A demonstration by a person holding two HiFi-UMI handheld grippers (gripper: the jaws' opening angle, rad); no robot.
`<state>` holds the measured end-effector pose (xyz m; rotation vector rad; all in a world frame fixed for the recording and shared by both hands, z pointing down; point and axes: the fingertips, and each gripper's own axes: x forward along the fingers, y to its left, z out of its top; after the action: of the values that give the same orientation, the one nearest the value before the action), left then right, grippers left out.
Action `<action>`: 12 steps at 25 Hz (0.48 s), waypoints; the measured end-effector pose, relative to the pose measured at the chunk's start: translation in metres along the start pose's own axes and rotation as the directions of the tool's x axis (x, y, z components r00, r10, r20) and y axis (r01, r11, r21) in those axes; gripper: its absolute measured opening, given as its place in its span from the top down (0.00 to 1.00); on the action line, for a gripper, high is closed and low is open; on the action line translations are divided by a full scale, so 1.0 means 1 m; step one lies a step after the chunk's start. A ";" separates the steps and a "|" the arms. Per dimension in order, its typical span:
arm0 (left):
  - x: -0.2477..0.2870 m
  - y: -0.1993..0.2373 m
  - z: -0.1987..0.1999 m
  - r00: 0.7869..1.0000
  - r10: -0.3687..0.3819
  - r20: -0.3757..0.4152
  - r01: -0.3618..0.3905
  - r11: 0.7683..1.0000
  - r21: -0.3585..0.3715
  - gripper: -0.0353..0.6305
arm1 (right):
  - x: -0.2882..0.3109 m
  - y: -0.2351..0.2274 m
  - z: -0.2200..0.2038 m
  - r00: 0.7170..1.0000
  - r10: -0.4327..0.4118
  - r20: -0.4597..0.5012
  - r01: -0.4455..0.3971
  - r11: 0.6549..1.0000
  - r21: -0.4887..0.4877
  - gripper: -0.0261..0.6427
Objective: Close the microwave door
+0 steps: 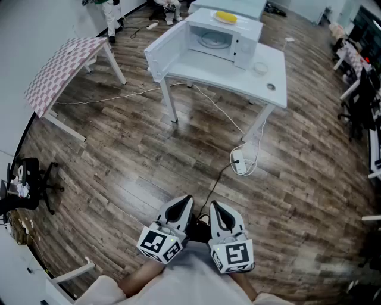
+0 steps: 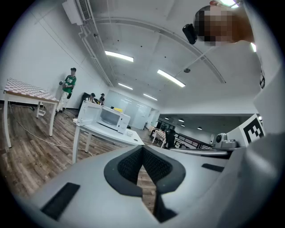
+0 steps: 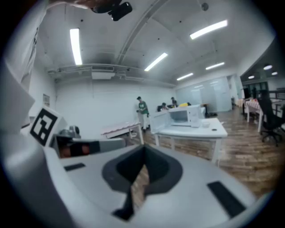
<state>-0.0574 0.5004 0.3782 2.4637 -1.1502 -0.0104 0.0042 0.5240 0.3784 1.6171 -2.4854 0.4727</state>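
A white microwave (image 1: 223,37) stands on a white table (image 1: 262,83) far across the room. Its door (image 1: 166,50) is swung wide open to the left. In the left gripper view the microwave (image 2: 111,118) and its open door (image 2: 89,113) are small and distant. The right gripper view shows the microwave (image 3: 187,115) the same way. Both grippers are held low, close to the person's body. My left gripper (image 1: 183,204) (image 2: 143,151) is shut with nothing in it. My right gripper (image 1: 215,206) (image 3: 143,162) is shut and empty too.
A yellow object (image 1: 225,16) lies on the microwave's top and a small bowl (image 1: 260,67) sits on the table. A checkered table (image 1: 62,65) stands at the left. A power strip with cables (image 1: 240,161) lies on the wood floor. Office chairs (image 1: 363,101) line the right.
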 end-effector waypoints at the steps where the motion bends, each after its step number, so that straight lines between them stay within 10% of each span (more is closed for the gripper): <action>1: 0.002 0.003 0.001 1.000 -0.002 0.004 0.002 1.000 0.004 0.92 | 0.004 -0.001 0.001 1.000 0.002 0.001 -0.002 1.000 -0.001 0.93; 12: 0.013 0.033 0.026 0.999 0.006 0.034 -0.005 1.000 -0.025 0.92 | 0.041 0.005 0.016 0.999 0.035 -0.011 -0.035 0.999 -0.027 0.93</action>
<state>-0.0771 0.4626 0.3692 2.4474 -1.1645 -0.0641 -0.0166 0.4855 0.3737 1.5593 -2.5053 0.4483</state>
